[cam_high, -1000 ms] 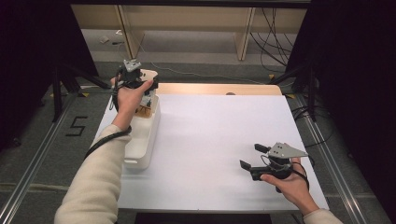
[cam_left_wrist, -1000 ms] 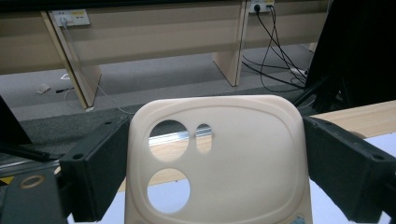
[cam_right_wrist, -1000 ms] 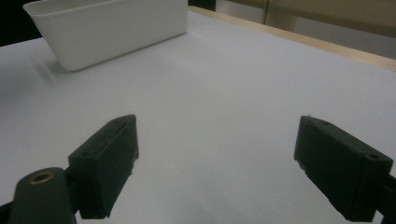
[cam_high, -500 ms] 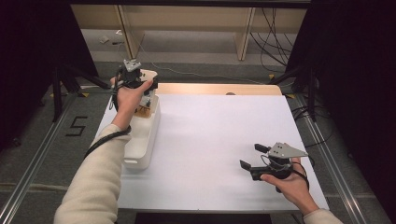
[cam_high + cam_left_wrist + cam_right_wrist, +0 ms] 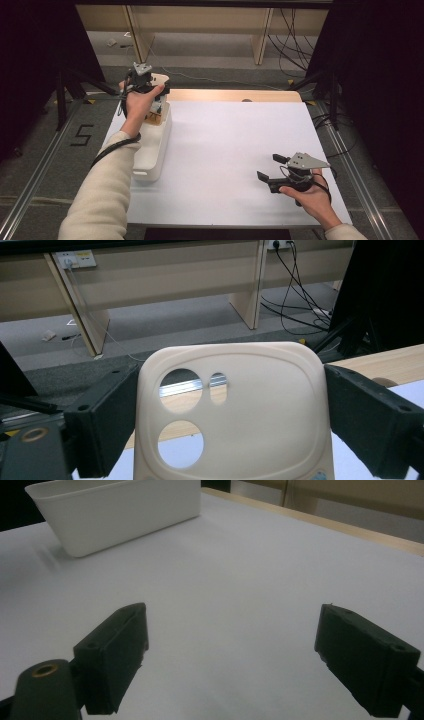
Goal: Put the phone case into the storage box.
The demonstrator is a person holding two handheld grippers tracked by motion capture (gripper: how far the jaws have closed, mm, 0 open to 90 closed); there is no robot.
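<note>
**At the white tub: a cream plate held between the left jaws**

Nearest the person, well to the right of the white tub (image 5: 152, 145), the right gripper (image 5: 272, 167) sits low over the bare white desk (image 5: 225, 150), held in the right hand (image 5: 310, 192). Its jaws stand wide apart with nothing between them; in the right gripper view they frame plain desk surface, and the tub (image 5: 117, 510) lies beyond them, up and to the left, well apart from the jaws.

Farther off, along the desk's left edge, the tub stretches away from the person. At the tub's far end the left hand (image 5: 140, 102) holds the left gripper (image 5: 150, 90) above it, the sleeve (image 5: 100, 200) running alongside the tub's left wall. The left gripper's jaws are clamped on a cream plastic plate (image 5: 232, 410), one jaw against each of its side edges. That plate stands upright, with rounded corners and three holes in its upper left part: two round ones and a small oval. In the high view it (image 5: 160, 78) shows just above the tub's far end.

Beyond the tub, past the desk's wooden far edge (image 5: 235, 95), lie grey floor and loose cables (image 5: 295, 40).
</note>
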